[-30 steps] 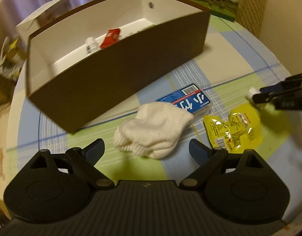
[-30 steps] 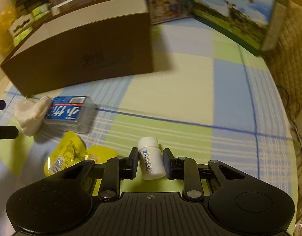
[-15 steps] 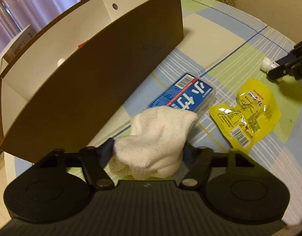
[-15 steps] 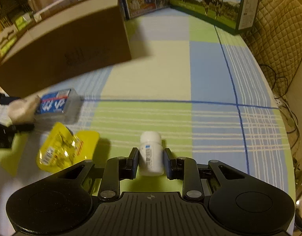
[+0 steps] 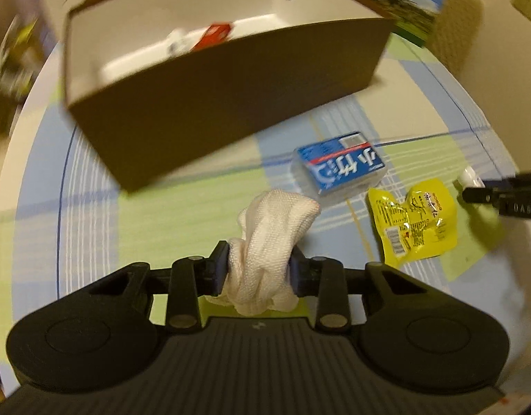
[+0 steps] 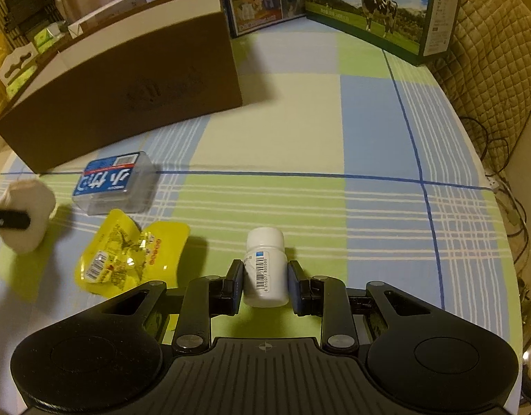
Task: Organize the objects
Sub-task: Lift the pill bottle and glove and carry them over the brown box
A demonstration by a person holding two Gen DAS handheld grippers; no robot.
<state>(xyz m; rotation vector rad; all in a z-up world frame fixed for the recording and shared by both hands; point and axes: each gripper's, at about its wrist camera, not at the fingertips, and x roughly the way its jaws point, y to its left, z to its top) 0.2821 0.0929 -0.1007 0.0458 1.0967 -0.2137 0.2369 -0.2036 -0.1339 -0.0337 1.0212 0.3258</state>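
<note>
My left gripper (image 5: 259, 269) is shut on a white knitted cloth (image 5: 269, 238) and holds it lifted above the checked tablecloth; the cloth also shows in the right wrist view (image 6: 25, 216). My right gripper (image 6: 265, 285) is shut on a small white bottle (image 6: 265, 268), held above the table; its cap shows in the left wrist view (image 5: 469, 177). A brown box with a white inside (image 5: 231, 79) stands ahead, with a red item (image 5: 213, 34) and a white item in it. It also shows in the right wrist view (image 6: 127, 86).
A blue-labelled clear plastic case (image 5: 339, 167) and a yellow foil pouch (image 5: 416, 221) lie on the cloth between the grippers. They also show in the right wrist view, the case (image 6: 113, 181) and the pouch (image 6: 130, 254). Milk cartons (image 6: 379, 7) stand at the back right.
My left gripper closed on the white cloth and lifted it off the table. My right gripper kept hold of the bottle and rose a little.
</note>
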